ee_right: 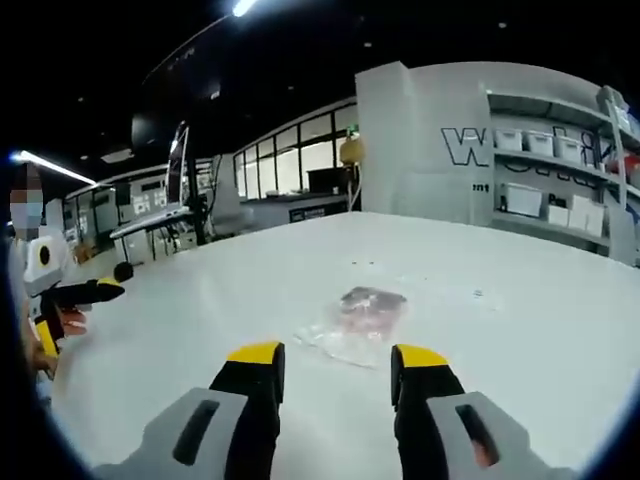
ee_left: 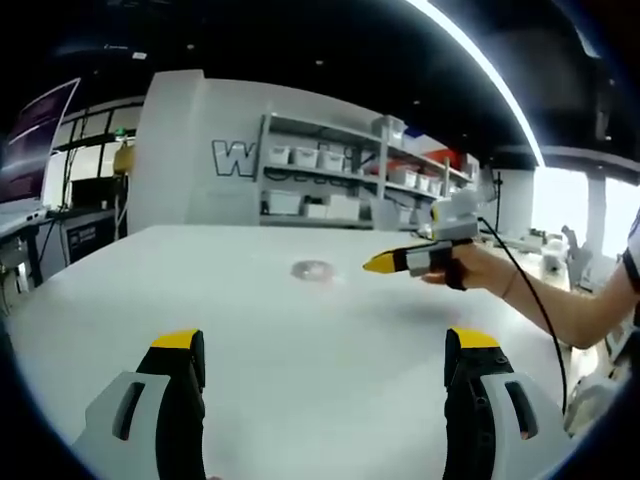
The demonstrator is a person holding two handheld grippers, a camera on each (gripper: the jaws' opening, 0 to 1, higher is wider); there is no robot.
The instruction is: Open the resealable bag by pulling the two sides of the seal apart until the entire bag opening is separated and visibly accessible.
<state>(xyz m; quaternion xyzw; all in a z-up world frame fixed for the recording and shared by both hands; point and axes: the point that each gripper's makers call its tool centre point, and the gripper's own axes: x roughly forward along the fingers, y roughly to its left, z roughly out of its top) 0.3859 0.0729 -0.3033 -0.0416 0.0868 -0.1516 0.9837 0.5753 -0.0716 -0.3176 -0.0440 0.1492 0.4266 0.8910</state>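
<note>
One resealable bag [ee_right: 357,323] just beyond right gripper [ee_right: 330,362] fingers [ee_right: 255,375]

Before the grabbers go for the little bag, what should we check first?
1. Bag in sight: ok. The resealable bag lies flat on the white table, something reddish inside.
2. Seal open: not ok as far as I can see; the bag looks flat and untouched.
3. Right gripper ready: ok. Jaws apart, nothing between them, bag just ahead.
4. Left gripper ready: ok for open jaws, but the bag looks farther off.
5. Which edge has the seal: cannot tell, too blurry.
6. Path to the bag: ok, bare table between jaws and bag.
</note>
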